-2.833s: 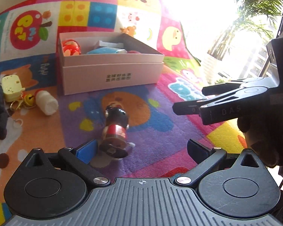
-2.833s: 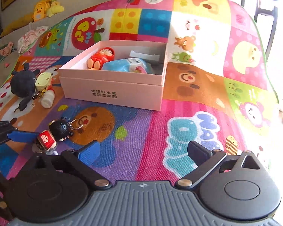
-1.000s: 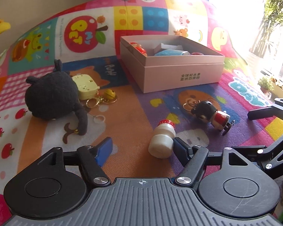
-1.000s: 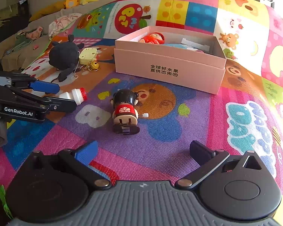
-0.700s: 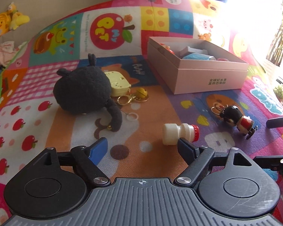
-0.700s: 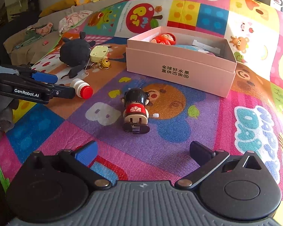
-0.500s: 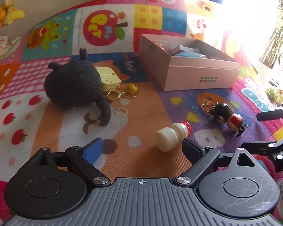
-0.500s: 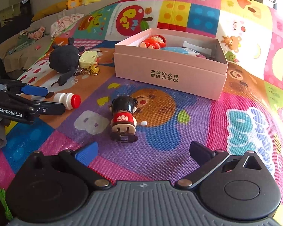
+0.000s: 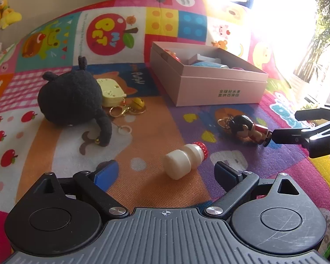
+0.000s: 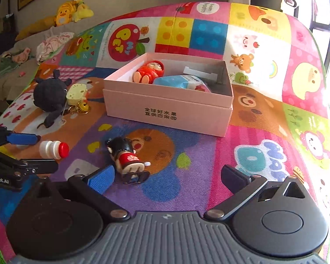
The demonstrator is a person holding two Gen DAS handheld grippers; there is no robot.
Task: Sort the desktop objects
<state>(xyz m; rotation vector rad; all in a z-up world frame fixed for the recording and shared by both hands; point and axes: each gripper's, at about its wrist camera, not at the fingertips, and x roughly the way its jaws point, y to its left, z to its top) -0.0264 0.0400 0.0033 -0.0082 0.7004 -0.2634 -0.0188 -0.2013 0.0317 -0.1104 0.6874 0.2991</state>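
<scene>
A small white bottle with a red cap (image 9: 184, 161) lies on its side on the play mat, just ahead of my left gripper (image 9: 166, 173). The jaws are opening, and the pads stand clear of the bottle. A black-haired doll in red (image 10: 127, 156) lies on the mat between the fingers of my right gripper (image 10: 168, 179), near the blue pad; that gripper is open and not touching it. The open pink box (image 10: 169, 112) stands behind, holding a red figure (image 10: 150, 71) and a blue packet (image 10: 180, 81).
A black plush (image 9: 70, 101) sits at the left with a pale yellow keychain (image 9: 111, 92) and a gold bell (image 9: 138, 103) beside it. The right gripper (image 9: 297, 125) reaches in from the right beside the doll (image 9: 248, 128). Beyond the mat is a sofa with plush toys (image 10: 70, 11).
My left jaws have spread wider and the bottle no longer touches the right finger. The doll, earlier between the left fingers, lies free on the mat and now sits closer to the right gripper.
</scene>
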